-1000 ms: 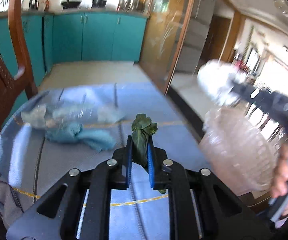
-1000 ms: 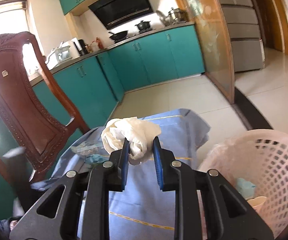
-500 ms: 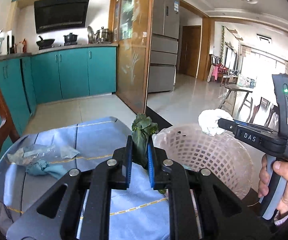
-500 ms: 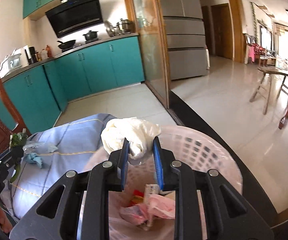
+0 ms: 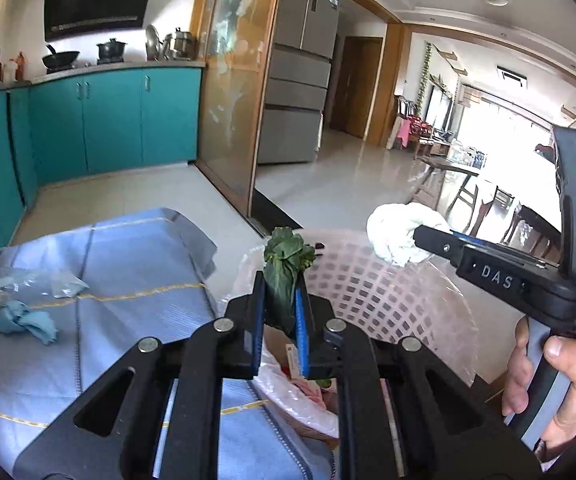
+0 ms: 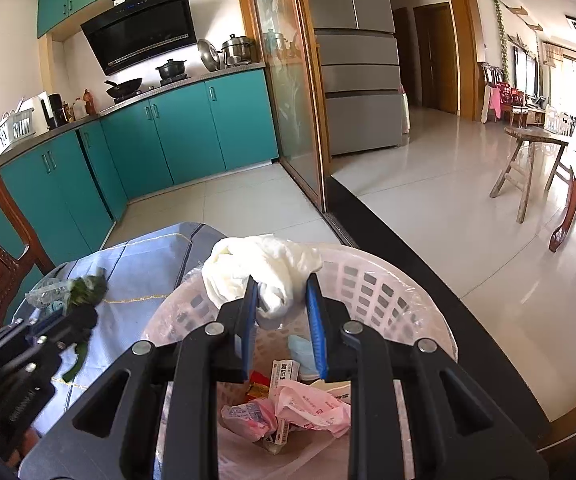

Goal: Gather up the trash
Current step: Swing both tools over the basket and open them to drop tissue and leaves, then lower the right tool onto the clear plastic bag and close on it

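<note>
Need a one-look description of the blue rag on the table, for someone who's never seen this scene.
Start at the table under the blue striped cloth, left of the pink basket. Near its far-left edge lies a crumpled clear plastic wrapper, and the blue rag sits right against it on the near side. It is the only opaque teal wad there; the wrapper is see-through.

Basket (image 5: 387, 280) right of tablecloth (image 5: 128, 264), wrappers (image 6: 288, 412) inside.

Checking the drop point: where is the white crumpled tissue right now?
The white crumpled tissue sits between the right gripper fingers, above the pink basket opening, in the right wrist view.
</note>
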Motion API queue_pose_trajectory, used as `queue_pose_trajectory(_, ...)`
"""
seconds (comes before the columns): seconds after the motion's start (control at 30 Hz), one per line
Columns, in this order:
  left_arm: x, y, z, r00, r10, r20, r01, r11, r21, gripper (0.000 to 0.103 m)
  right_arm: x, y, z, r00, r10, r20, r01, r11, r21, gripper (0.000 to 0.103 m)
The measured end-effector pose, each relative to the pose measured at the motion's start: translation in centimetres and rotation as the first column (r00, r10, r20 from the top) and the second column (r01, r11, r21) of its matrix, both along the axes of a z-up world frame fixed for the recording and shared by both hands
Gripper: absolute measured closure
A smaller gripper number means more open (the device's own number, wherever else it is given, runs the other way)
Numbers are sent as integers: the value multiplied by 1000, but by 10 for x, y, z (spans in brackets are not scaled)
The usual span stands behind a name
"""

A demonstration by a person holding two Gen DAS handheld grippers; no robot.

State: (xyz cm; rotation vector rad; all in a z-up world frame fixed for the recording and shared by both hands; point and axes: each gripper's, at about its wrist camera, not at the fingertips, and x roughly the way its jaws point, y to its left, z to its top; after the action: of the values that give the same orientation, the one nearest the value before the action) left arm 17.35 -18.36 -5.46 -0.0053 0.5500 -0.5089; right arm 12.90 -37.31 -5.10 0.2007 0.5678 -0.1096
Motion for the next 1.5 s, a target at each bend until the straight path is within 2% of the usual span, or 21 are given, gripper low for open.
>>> queue_pose_trajectory(0.1,4,-6,-5,1000,-25,-16,25,1000,-7,89,2,-8,-3,1000,-16,-25,17,1000,7,79)
queue_pose_trajectory(0.3,17,-16,-13,993,-91,-72,85,993,-82,89,2,-19,-9,997,-40,-61,41,999,18,79)
queue_pose_trajectory(0.43,22,-27,-22,987,-127,-94,120,990,-79,88,3,-24,-12,995,-49,-83,51,998,28,79)
queue_pose_trajectory(0.47,24,-31,-25,986,-128,-104,120,990,-73,81,5,-25,-14,994,-51,-96,55,998,38,77)
queue_pose_trajectory(0.5,25,-33,-27,985,-129,-111,122,990,-69,68,6,-27,-15,993,-57,-104,63,997,53,74)
queue_pose_trajectory(0.53,25,-35,-29,985,-128,-115,121,990,-66,62,7,-27,-15,992,-64,-109,71,996,62,71)
queue_pose_trajectory(0.6,23,-36,-29,986,-125,-113,118,991,-63,45,8,-29,-13,990,-86,-114,97,991,89,54)
queue_pose_trajectory(0.67,22,-32,-26,988,-113,-103,108,992,-58,40,8,-31,-12,990,-96,-108,109,986,124,46)
queue_pose_trajectory(0.73,21,-25,-23,993,-77,-87,73,996,-45,36,10,-30,-10,991,-84,-100,98,984,147,45)
queue_pose_trajectory(0.83,20,-5,-15,997,66,-38,-65,998,17,36,14,-19,-8,994,-63,-93,76,987,142,45)
queue_pose_trajectory(0.9,17,14,-5,983,182,19,-183,982,57,36,18,-11,-6,995,-44,-85,55,988,141,45)
queue_pose_trajectory(0.97,13,32,4,959,270,84,-277,957,83,34,23,1,-5,997,-17,-74,27,990,139,45)
queue_pose_trajectory(1.1,-4,68,25,889,405,212,-429,900,78,25,37,32,-3,997,51,-65,-42,990,135,45)
queue_pose_trajectory(1.17,-13,88,35,856,447,258,-476,878,56,22,44,51,-3,994,92,-62,-83,988,134,44)
queue_pose_trajectory(1.27,-20,111,41,823,483,300,-519,853,50,18,54,82,-2,987,152,-54,-145,982,125,42)
queue_pose_trajectory(1.5,-34,168,48,789,543,286,-574,818,29,13,71,158,-6,955,293,-55,-292,956,25,37)
